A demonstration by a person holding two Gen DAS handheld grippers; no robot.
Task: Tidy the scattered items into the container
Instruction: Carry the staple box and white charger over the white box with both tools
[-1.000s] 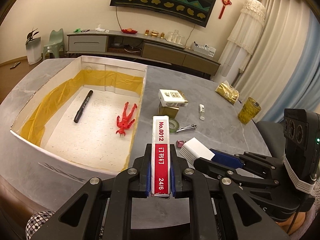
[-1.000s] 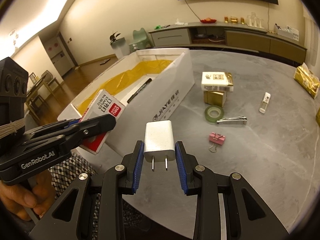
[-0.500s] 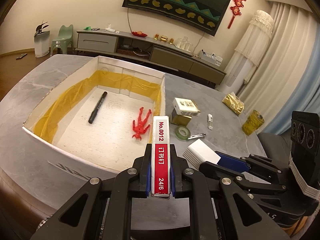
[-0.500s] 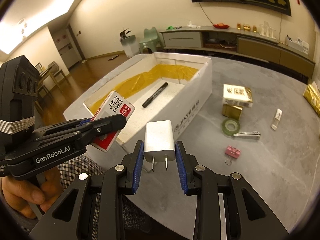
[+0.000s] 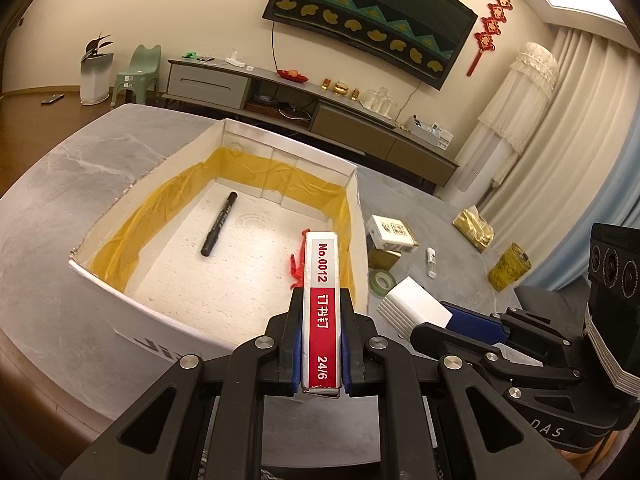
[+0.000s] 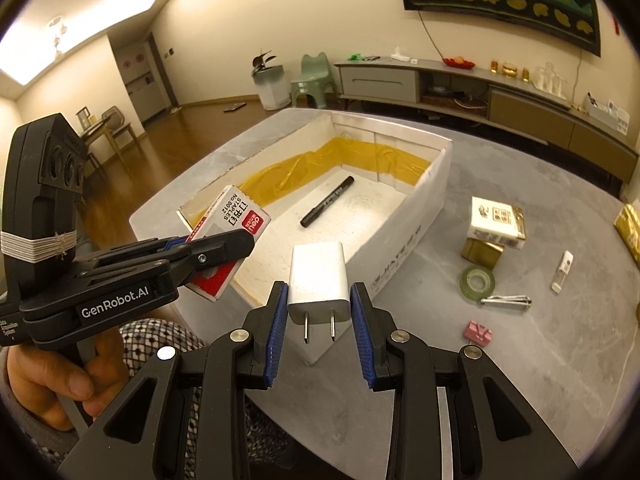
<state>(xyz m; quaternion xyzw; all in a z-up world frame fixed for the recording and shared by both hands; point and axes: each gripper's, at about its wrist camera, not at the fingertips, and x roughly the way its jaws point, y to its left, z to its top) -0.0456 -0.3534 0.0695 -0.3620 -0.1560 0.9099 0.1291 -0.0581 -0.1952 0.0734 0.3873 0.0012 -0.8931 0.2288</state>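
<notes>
My left gripper [image 5: 321, 340] is shut on a red and white staples box [image 5: 321, 304], held over the near right corner of the white container [image 5: 100, 280]. The same staples box [image 6: 228, 240] shows from the side in the right wrist view, above the container's near wall [image 6: 400, 256]. My right gripper [image 6: 320, 320] is shut on a white plug charger [image 6: 318, 282], prongs pointing toward me, just right of the left gripper. Inside the container lie a black marker [image 5: 219, 224] and a red toy figure [image 5: 296, 268], partly hidden by the box.
On the grey table right of the container lie a white box on a gold box [image 6: 494, 226], a tape roll [image 6: 477, 283], a nail clipper [image 6: 506, 302], a pink binder clip [image 6: 478, 333] and a small white tube [image 6: 562, 272]. A gold tin [image 5: 509, 266] and gold packet [image 5: 474, 228] sit farther right.
Both grippers have risen and moved left toward the container, each still holding its item. The staples box now hangs over the container's near right corner.
</notes>
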